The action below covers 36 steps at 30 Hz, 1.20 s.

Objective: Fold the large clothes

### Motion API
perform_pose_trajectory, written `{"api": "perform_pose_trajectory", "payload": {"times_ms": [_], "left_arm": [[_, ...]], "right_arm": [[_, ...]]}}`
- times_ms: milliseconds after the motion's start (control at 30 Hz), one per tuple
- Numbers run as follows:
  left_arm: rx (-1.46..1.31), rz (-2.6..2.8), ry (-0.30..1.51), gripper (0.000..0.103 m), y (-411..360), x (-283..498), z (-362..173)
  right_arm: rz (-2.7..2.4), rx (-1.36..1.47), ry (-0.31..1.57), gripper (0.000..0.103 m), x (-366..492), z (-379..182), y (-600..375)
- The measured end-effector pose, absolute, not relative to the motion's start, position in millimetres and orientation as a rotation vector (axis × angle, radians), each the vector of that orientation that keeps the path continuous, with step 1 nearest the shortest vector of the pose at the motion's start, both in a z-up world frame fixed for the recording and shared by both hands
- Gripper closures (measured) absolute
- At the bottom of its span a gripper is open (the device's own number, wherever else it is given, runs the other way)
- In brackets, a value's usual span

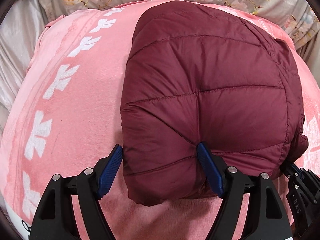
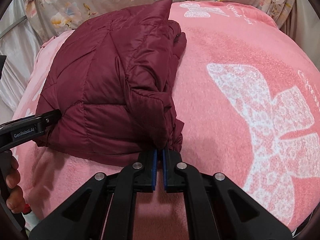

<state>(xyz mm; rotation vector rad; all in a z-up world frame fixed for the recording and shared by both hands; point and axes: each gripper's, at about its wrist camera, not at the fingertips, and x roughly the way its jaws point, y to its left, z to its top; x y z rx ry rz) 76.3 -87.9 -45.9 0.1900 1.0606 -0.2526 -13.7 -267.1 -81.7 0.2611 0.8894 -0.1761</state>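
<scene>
On the pink blanket [image 1: 80,120], folded maroon jacket [image 1: 200,90]: left gripper [image 1: 160,170] jaws spread, right gripper [image 2: 159,154] jaws clenched on it

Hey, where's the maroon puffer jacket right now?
The maroon puffer jacket lies folded on the pink blanket, centre-right in the left wrist view, its near edge right at both hand-held grippers.

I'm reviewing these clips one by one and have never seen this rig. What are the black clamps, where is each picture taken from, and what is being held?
No robot: a person holds a two-finger gripper in each hand, each with a camera looking along its fingers. The left view shows the left gripper open, straddling the near edge of a folded maroon jacket. The right view shows the right gripper shut on the jacket's near corner. The jacket lies on a pink blanket with white butterfly prints. At that view's left edge is the hand holding the left gripper.
</scene>
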Motion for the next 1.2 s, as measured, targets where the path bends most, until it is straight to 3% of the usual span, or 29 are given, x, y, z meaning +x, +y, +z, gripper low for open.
{"api": "perform_pose_trajectory", "payload": {"times_ms": [533,633,733,800,867,1067,1200], "left_arm": [[0.186,-0.27,1.073,0.022,-85,83,-49],[0.09,-0.322,1.109,0.024,-58,90,-26],[0.065,-0.301,1.022,0.026,-38,99,12],[0.055,-0.298,0.968,0.026,-34,113,37],[0.039,-0.291,0.92,0.026,-37,135,60],[0.0,-0.281,0.945,0.026,-64,194,74],[0.016,-0.25,0.98,0.026,-86,225,61]], "right_arm": [[-0.148,0.319,0.893,0.099,-20,-76,-276],[-0.156,0.361,0.842,0.091,-37,-48,-293],[-0.186,0.356,0.757,0.085,-43,-11,-305],[-0.17,0.376,0.7,0.073,-36,13,-313],[-0.153,0.416,0.637,0.052,-15,39,-322],[-0.137,0.596,0.64,0.049,76,57,-346],[-0.196,0.652,0.78,0.049,134,22,-352]]}}
